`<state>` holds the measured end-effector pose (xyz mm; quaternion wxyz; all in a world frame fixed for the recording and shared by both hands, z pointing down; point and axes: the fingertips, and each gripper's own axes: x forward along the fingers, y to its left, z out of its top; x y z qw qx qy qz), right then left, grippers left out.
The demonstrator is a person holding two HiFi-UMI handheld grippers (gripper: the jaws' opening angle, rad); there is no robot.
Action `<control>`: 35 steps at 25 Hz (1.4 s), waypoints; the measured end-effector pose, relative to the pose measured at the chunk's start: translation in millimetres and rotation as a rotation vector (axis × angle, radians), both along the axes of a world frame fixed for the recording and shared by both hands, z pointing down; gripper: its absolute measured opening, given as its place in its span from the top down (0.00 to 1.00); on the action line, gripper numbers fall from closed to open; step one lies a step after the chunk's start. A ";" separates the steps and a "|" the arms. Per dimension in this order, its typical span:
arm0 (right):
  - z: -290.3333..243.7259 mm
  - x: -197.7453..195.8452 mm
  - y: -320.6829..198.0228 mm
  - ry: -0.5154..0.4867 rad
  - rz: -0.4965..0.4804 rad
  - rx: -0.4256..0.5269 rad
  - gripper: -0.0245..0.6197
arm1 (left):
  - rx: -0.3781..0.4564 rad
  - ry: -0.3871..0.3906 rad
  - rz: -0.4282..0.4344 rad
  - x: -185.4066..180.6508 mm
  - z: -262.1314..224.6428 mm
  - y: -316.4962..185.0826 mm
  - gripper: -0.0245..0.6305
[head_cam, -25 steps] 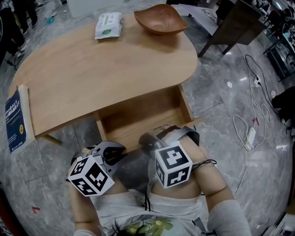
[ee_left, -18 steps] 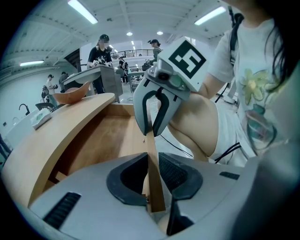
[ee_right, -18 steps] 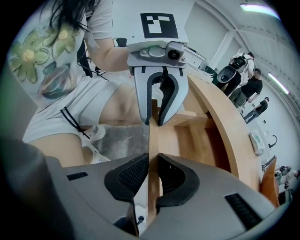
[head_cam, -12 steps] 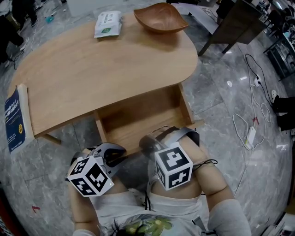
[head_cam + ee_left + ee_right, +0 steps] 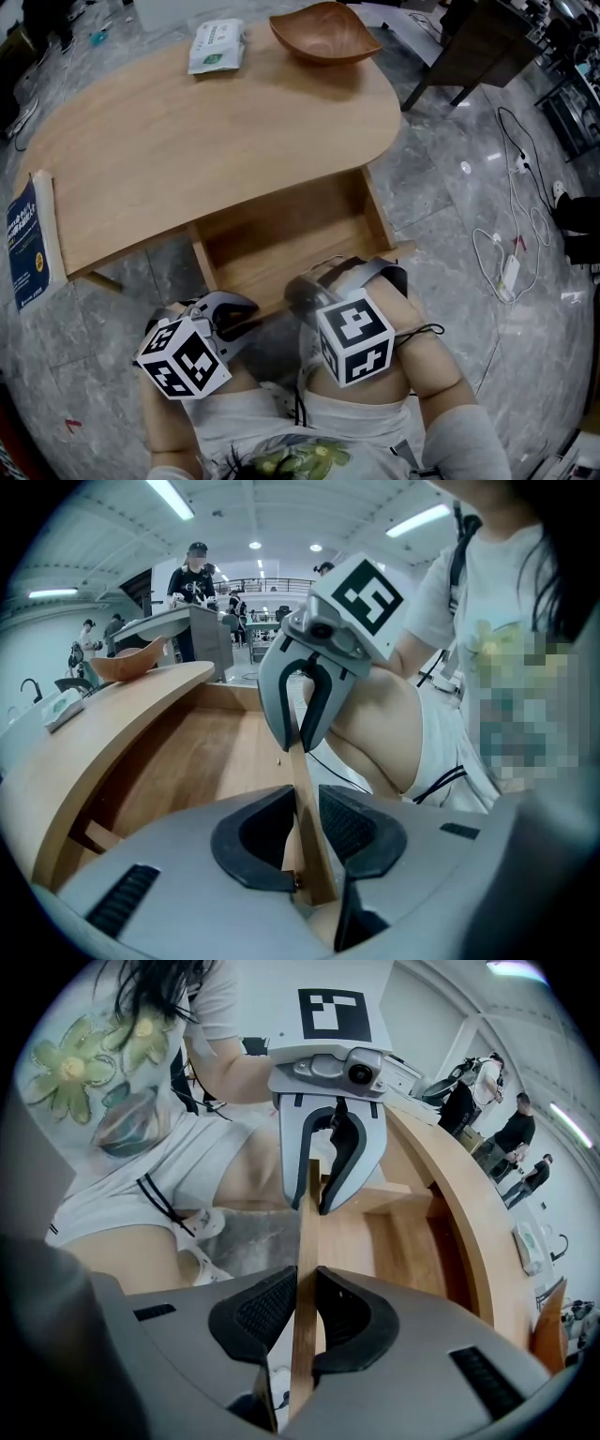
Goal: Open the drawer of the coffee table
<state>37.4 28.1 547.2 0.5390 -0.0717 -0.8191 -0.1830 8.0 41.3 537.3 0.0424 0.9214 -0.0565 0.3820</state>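
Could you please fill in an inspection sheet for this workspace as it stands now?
Surface: wooden table, top mostly bare.
Job's things: drawer pulled out; the part in view holds nothing.
Clutter: bowl and wipes pack at the far edge, book at the left end.
Grippers: left gripper has its fingers on the drawer front, and they have just been opening; right gripper is clamped on the same front.
Cables: white cable and black cable loose on the floor.
Surroundings: grey floor, dark desk, people beyond.
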 end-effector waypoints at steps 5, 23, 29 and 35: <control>-0.6 0.3 0.4 0.003 -0.021 0.060 0.85 | -0.007 0.018 -0.009 0.0 -0.5 0.1 0.83; -132.1 -16.3 -41.5 -0.802 0.225 -0.122 0.92 | 0.139 0.465 -0.163 -15.2 -90.3 -39.2 0.93; -153.9 -22.2 -72.3 -1.019 0.488 -0.221 0.93 | 0.223 0.527 -0.328 -1.4 -100.7 -63.6 0.95; -146.7 -24.4 -96.1 -1.019 0.605 -0.084 0.93 | 0.312 0.633 -0.677 -9.5 -116.7 -99.0 0.95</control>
